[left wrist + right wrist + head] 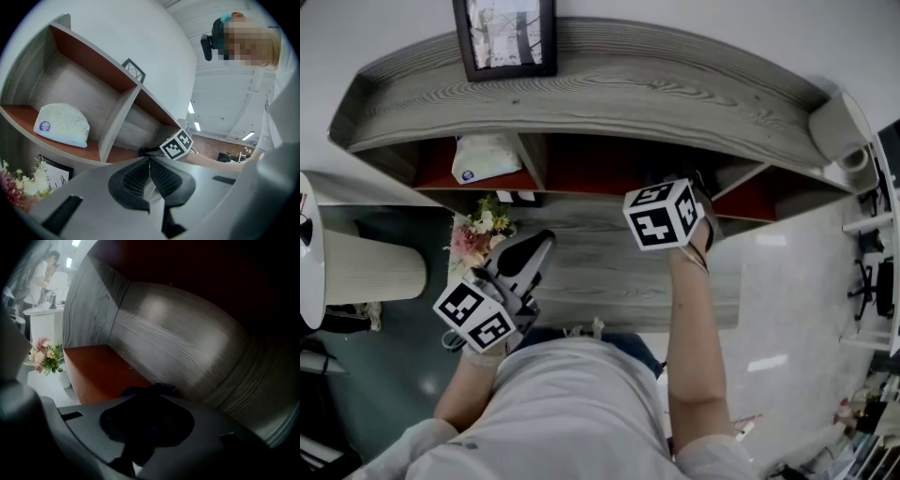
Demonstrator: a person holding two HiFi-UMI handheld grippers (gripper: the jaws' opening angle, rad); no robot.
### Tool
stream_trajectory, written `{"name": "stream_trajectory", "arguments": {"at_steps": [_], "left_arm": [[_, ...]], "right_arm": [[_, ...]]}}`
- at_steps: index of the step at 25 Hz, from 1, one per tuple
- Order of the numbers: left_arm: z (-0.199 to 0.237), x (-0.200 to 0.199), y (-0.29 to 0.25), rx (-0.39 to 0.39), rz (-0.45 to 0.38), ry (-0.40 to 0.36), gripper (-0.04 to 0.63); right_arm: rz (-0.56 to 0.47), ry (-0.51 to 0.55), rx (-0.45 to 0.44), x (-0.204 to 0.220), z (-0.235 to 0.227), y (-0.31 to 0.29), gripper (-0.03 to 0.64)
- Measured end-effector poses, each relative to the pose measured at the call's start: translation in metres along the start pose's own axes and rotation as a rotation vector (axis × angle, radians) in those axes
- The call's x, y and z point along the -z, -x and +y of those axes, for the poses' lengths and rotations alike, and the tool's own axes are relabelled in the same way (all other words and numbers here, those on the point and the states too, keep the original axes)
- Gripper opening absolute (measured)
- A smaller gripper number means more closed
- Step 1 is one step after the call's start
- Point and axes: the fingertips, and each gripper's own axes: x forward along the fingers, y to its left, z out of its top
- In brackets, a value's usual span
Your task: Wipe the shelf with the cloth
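Right gripper (151,401), at one o'clock inside the shelf (96,373), pinches seemingly a dark cloth (140,391) for wiping; left gripper (149,169) rests closed.

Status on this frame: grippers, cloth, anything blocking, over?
Left gripper shut, empty, held back. Right gripper shut on dark cloth, inside middle shelf compartment. Tissue pack sits one compartment over, not blocking.

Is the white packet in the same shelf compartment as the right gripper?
No, a divider separates the packet from the right gripper.
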Motion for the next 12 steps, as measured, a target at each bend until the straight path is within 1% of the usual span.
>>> {"name": "stream_trajectory", "arguments": {"at_steps": [3, 6, 10, 12], "left_arm": [[0.002, -0.001, 0.006, -0.019, -0.005, -0.001, 0.017], [0.004, -0.002, 0.012, -0.037, -0.011, -0.003, 0.017], [0.008, -0.003, 0.021, -0.066, -0.017, 0.0, 0.017], [0.01, -0.004, 0.025, -0.08, -0.024, 0.001, 0.017]], "right_arm": [[-0.022, 0.034, -0.03, -0.013, 0.013, -0.002, 0.067], [-0.058, 0.082, -0.077, -0.031, 0.037, -0.003, 0.068], [-0.082, 0.21, -0.113, -0.053, 0.073, -0.005, 0.068], [-0.105, 0.245, -0.135, -0.064, 0.089, -0.006, 0.069]]}}
